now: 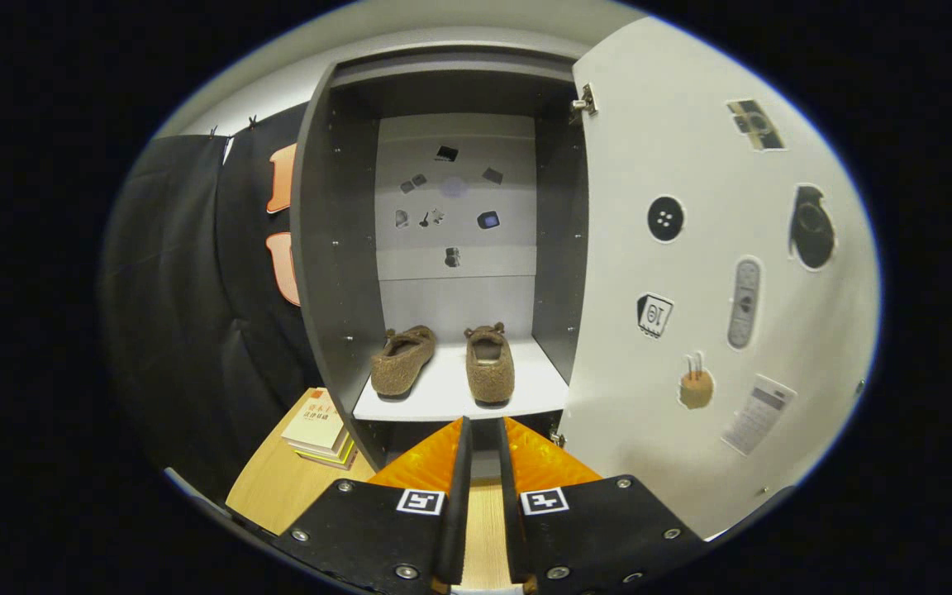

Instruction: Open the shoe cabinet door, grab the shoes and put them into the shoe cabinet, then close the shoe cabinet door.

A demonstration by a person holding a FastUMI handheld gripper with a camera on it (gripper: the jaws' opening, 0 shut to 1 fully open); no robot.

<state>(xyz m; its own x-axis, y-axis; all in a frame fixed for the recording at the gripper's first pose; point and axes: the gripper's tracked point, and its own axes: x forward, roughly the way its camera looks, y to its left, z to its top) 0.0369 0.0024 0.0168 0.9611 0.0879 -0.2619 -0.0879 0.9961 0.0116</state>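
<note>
shoes (443, 361) on shelf (451, 401) in cabinet (335, 248); door (691, 330) right; books (319, 430) left.

The one camera rides on the gripper (483, 430) and looks forward along its two fingers, which stand a narrow gap apart with nothing between them. It faces straight into the open shoe cabinet (335, 273) from a little way back, roughly level with the shelf (443, 397) where the shoes (488, 364) sit. The open door (691, 330) stands close on the right; the fisheye probably exaggerates its nearness
</note>
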